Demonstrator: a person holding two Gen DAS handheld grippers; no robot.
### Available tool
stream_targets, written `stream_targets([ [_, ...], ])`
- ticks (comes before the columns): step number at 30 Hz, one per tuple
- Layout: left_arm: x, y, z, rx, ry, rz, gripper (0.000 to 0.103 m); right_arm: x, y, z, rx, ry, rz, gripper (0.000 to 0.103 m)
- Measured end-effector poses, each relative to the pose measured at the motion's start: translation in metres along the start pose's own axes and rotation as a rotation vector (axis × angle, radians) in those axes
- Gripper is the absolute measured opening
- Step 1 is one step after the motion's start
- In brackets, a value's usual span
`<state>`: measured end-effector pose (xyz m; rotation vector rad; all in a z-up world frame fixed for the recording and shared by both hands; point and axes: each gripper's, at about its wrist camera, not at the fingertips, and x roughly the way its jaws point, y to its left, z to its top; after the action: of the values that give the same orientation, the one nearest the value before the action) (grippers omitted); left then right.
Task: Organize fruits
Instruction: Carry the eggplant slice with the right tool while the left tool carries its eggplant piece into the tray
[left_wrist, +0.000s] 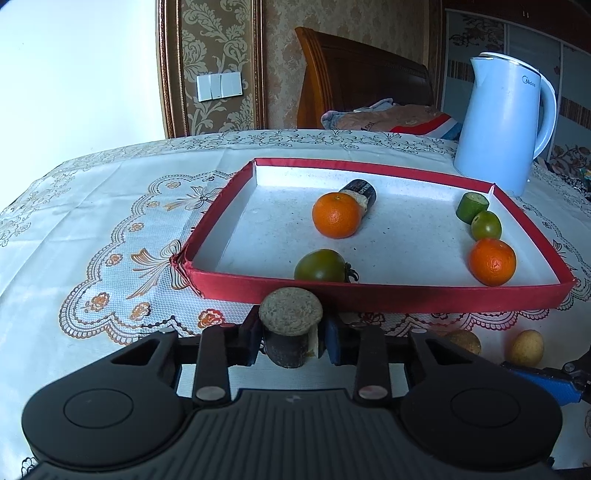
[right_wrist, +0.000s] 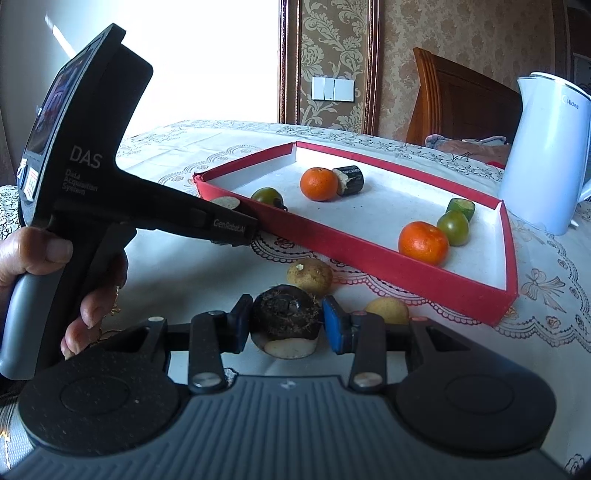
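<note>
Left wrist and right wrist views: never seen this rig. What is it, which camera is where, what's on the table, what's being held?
No robot arm here: a person carries two handheld two-finger grippers, each with a fisheye camera looking forward along its fingers. The black ribbed body at the bottom of each picture is that gripper itself.

In the left wrist view, the left gripper is shut on a dark sugarcane stub with a pale cut end, just in front of the red tray.

In the right wrist view, the right gripper is shut on a dark round piece with a white cut face. The left gripper and the hand on its handle show at the left.

The tray holds two oranges, two green tomatoes, a green cut chunk and a dark cane piece. On the lace tablecloth lie two yellowish fruits; a white kettle stands behind.
</note>
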<state>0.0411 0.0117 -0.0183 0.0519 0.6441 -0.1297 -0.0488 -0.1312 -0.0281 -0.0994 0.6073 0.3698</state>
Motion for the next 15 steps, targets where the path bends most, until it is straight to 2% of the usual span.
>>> stream_targets([
  [6,-0.008,0.006,0.001,-0.034,-0.039,-0.001,0.033,-0.011,-0.003,-0.001,0.017,-0.067,-0.036,0.038],
  [11,-0.015,0.01,0.004,-0.06,-0.055,-0.028,0.033,-0.024,-0.009,0.005,0.022,-0.156,-0.113,0.038],
  [15,-0.021,0.01,0.004,-0.064,-0.067,-0.051,0.033,-0.028,-0.024,0.015,0.053,-0.183,-0.142,0.038],
])
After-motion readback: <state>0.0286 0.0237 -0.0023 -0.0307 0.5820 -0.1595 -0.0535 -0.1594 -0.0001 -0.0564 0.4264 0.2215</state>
